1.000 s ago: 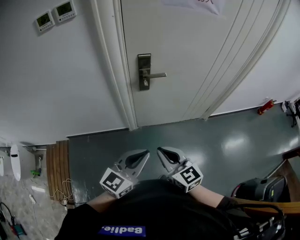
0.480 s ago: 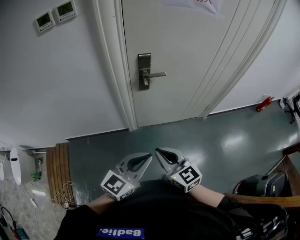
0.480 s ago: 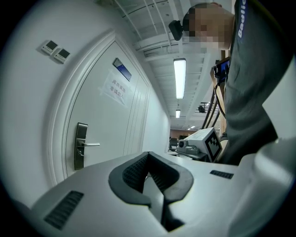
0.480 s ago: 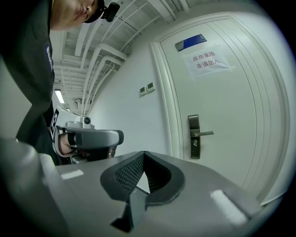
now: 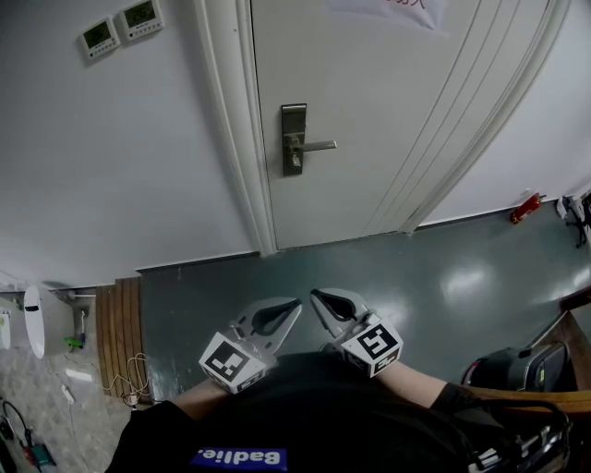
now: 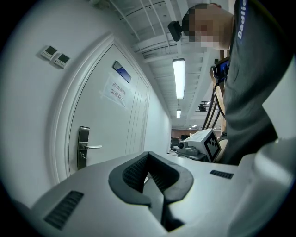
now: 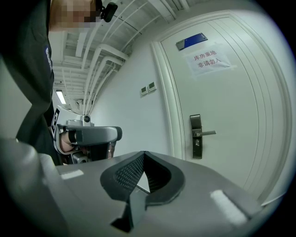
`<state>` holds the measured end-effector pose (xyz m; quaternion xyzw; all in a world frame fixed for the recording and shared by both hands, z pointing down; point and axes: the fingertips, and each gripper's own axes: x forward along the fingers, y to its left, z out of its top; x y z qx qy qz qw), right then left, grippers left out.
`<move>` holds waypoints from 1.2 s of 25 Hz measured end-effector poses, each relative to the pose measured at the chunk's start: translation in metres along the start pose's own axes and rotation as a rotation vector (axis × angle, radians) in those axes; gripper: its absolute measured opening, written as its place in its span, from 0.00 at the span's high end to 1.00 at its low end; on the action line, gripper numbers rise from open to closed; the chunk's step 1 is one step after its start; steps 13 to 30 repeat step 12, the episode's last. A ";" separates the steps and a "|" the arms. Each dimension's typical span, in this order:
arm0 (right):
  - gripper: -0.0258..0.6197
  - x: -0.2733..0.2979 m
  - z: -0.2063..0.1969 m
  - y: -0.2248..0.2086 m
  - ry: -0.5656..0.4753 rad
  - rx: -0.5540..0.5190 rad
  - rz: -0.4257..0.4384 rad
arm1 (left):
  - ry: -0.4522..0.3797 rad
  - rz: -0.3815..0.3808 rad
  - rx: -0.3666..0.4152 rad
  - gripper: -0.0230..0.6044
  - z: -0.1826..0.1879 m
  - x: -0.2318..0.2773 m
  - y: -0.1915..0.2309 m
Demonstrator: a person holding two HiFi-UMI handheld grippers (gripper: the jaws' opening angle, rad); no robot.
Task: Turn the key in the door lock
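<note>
The white door (image 5: 388,111) stands shut ahead of me, across a stretch of floor. Its steel lock plate (image 5: 294,139) carries a lever handle (image 5: 316,146), and a small metal piece that looks like the key (image 5: 295,166) shows under the handle. The plate also shows in the left gripper view (image 6: 83,147) and the right gripper view (image 7: 196,136). My left gripper (image 5: 294,303) and right gripper (image 5: 316,296) are held close to my body, side by side, far from the lock. Both are shut with nothing in them, as the left gripper (image 6: 148,156) and right gripper (image 7: 144,155) also show in their own views.
Two wall thermostats (image 5: 120,28) hang left of the door frame (image 5: 235,129). A paper notice (image 7: 207,60) is taped high on the door. On the grey-green floor (image 5: 369,277) lie a red object (image 5: 526,208) by the right wall, a wooden mat (image 5: 115,323) at left, and dark equipment (image 5: 508,369) at lower right.
The head view has shifted slightly, so the door and lock plate sit a little further right in the picture. Both grippers stay shut in about the same place.
</note>
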<state>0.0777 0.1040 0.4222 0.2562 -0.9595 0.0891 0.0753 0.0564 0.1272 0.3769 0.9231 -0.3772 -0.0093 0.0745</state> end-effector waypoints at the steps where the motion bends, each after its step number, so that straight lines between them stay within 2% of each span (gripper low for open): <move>1: 0.96 0.000 -0.001 0.002 0.000 0.003 0.002 | 0.001 0.005 -0.007 0.97 0.000 -0.001 0.000; 30: 0.96 -0.006 -0.005 0.007 0.002 0.001 -0.001 | 0.000 0.018 -0.010 0.97 -0.003 -0.006 -0.005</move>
